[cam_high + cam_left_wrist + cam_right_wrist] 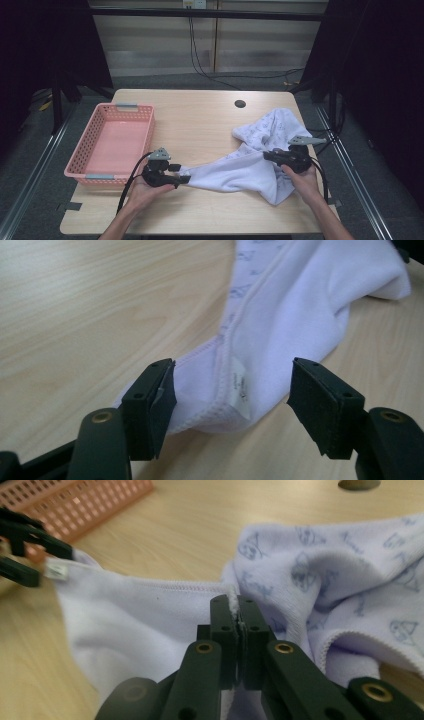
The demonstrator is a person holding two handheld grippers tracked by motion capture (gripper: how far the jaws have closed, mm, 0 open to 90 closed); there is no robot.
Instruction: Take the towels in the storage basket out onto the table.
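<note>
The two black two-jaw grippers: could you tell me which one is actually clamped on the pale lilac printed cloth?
The right gripper: its jaws are shut on a fold of the cloth. The left gripper stands open, the cloth's labelled corner lying loose between its pads.

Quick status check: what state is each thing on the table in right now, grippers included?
Left gripper: jaws open, cloth corner between them.
Right gripper: jaws shut on cloth edge.
Cloth: crumpled, stretched between the grippers.
Pink basket: empty, upright.
</note>
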